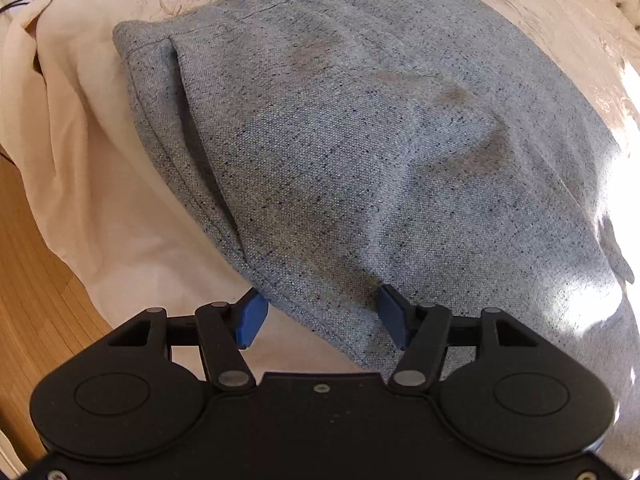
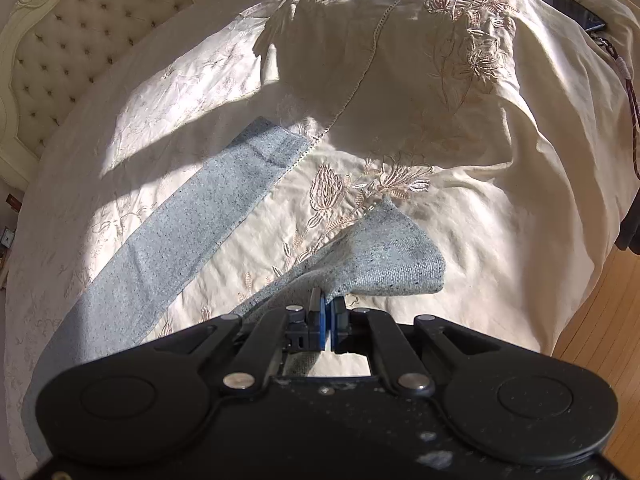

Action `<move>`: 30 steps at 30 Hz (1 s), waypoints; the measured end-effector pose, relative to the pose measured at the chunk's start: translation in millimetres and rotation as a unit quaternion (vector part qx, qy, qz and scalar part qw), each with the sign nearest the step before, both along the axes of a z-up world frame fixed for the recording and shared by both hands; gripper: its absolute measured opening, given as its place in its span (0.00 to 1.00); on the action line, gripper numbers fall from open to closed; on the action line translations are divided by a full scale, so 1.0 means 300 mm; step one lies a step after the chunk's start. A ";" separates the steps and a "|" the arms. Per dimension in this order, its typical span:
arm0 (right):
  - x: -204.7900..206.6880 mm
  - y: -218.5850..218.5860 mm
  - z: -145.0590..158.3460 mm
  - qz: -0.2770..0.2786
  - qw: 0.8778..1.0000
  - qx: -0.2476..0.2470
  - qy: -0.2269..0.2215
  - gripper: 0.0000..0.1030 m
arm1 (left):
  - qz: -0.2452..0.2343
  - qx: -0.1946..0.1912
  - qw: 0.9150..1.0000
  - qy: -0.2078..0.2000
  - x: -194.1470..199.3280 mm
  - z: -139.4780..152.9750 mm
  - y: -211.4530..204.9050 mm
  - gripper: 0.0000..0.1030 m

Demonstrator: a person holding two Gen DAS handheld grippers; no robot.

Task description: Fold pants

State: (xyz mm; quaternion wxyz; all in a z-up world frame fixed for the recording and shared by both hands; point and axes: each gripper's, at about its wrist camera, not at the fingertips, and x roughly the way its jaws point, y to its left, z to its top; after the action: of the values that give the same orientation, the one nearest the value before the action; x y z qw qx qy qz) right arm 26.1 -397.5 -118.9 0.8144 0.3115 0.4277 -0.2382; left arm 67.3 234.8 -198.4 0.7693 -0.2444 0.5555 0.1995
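The pants are of a grey-blue speckled woven cloth, and they lie on a cream embroidered bedspread that covers the bed. The cloth looks soft and limp. It drapes and makes shallow waves, so I judge that it is light and will sag wherever it is not supported. It seems not slippery, because the weave is rough, and it is not fragile. The hems and seams are thicker and stiffer than the rest, so a corner or a hemmed edge is the best place to take hold; a pinch in the middle of a panel would only pull up a bump.

In the right wrist view one leg lies flat and stretches away to the far left. The near part of the other leg is lifted, with a corner hanging over to the right.

The right hand-held gripper points steeply down and its jaws are pressed together on an edge of this lifted cloth, so it is pinching the pants.

The left hand-held gripper also points steeply down, above the near hemmed edge of the wide part of the pants. Its jaws are spread. The hem corner lies between the blue pads, but they do not press on it.
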 end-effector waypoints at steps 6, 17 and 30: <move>0.018 -0.011 -0.004 -0.007 1.000 0.008 0.007 0.04 | 0.034 -0.022 0.999 -0.023 -0.008 0.042 0.046 0.17; 0.057 -0.023 0.206 -0.011 0.999 0.010 -0.042 0.04 | 0.019 0.041 0.993 -0.108 0.022 0.467 0.003 0.16; 0.244 -0.061 0.197 -0.018 0.999 0.033 -0.017 0.04 | 0.019 0.104 0.991 -0.084 0.345 0.489 -0.082 0.16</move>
State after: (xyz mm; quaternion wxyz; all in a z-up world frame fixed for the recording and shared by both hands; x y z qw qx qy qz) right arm 99.3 -415.8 -59.8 0.8065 0.3495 0.4159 -0.2334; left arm 170.8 210.3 -51.6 0.8306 -0.1888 0.4606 0.2495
